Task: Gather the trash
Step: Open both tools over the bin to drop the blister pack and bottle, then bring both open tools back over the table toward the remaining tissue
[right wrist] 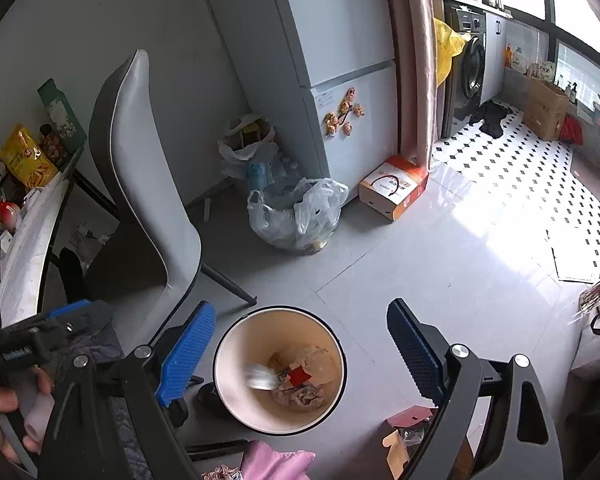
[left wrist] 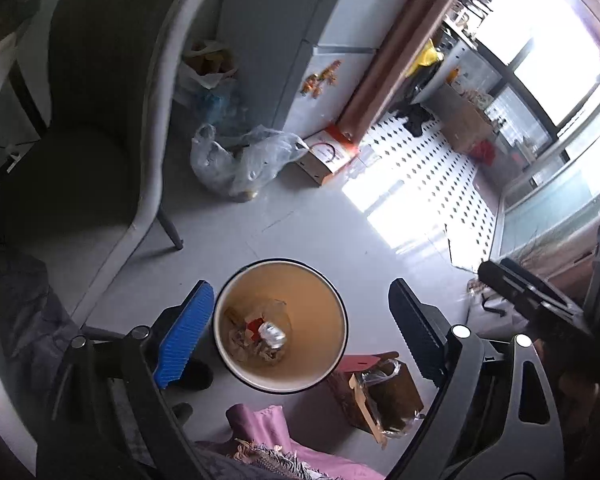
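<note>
A round cream trash bin point(left wrist: 332, 300) stands on the grey floor below both grippers; it also shows in the right wrist view point(right wrist: 236, 344). Inside lie crumpled paper, a red scrap and a shiny silver piece point(left wrist: 272, 334). In the right wrist view the silver piece point(right wrist: 260, 376) is motion-blurred inside the bin. My left gripper point(left wrist: 302, 328) is open and empty above the bin. My right gripper point(right wrist: 300, 354) is open and empty above the bin too. The right gripper's body point(left wrist: 536, 304) shows at the right of the left wrist view.
A grey chair point(right wrist: 148, 184) stands left of the bin. A clear plastic bag point(right wrist: 300, 216) and an orange-white box point(right wrist: 394, 186) lie by the fridge point(right wrist: 340, 60). A brown carton point(left wrist: 380, 396) and pink cloth point(left wrist: 268, 428) lie near the bin. A cluttered table point(right wrist: 32, 240) is at the left.
</note>
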`<move>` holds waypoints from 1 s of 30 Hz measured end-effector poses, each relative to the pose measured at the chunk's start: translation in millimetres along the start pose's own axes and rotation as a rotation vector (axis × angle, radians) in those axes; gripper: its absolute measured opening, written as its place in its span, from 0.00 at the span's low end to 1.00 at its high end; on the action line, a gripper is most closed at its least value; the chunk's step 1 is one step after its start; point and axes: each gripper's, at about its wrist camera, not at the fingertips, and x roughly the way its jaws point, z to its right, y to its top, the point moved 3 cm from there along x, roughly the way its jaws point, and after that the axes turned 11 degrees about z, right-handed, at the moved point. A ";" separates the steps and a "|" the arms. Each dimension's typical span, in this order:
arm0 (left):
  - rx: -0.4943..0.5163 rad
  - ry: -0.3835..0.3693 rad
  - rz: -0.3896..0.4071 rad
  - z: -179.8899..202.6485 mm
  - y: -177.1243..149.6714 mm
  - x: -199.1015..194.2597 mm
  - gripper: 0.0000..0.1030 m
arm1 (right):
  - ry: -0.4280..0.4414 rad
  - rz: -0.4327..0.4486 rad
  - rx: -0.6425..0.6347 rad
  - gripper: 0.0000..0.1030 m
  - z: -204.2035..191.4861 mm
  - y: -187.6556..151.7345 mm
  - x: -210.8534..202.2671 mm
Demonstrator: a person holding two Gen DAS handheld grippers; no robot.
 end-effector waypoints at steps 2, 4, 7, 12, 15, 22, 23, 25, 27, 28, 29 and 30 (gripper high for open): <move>-0.015 0.018 0.025 -6.2 3.5 -9.5 0.89 | 0.018 -0.004 -0.013 0.83 -8.4 -0.8 2.4; -0.034 0.044 0.057 -15.5 6.8 -25.3 0.91 | 0.044 -0.012 -0.030 0.83 -22.7 -1.7 5.0; -0.056 0.074 0.099 -27.2 12.5 -46.9 0.93 | 0.092 -0.013 -0.055 0.86 -46.1 -0.4 6.6; -0.093 0.134 0.185 -57.2 23.1 -91.5 0.94 | 0.161 0.016 -0.071 0.93 -83.0 6.3 2.6; -0.122 0.175 0.233 -78.8 24.0 -116.2 0.94 | 0.201 0.007 -0.072 0.93 -108.6 7.1 5.2; -0.197 0.231 0.316 -120.9 13.5 -165.8 0.94 | 0.294 0.003 -0.146 0.92 -174.1 8.0 -4.4; -0.204 0.238 0.325 -125.5 10.8 -172.3 0.94 | 0.315 -0.001 -0.158 0.93 -186.6 6.8 -7.8; -0.220 0.256 0.350 -134.9 6.5 -188.0 0.94 | 0.338 -0.002 -0.171 0.92 -200.8 5.4 -13.9; -0.233 0.272 0.371 -142.7 3.0 -201.3 0.94 | 0.368 0.000 -0.192 0.92 -220.1 4.1 -23.5; -0.241 0.281 0.381 -146.8 1.1 -208.5 0.94 | 0.380 0.002 -0.201 0.92 -228.3 4.3 -27.5; -0.247 0.287 0.389 -149.7 -1.0 -213.9 0.94 | 0.390 0.004 -0.208 0.92 -233.9 3.6 -32.7; -0.257 0.297 0.405 -155.4 -3.7 -223.7 0.94 | 0.403 0.008 -0.215 0.92 -241.8 3.8 -37.7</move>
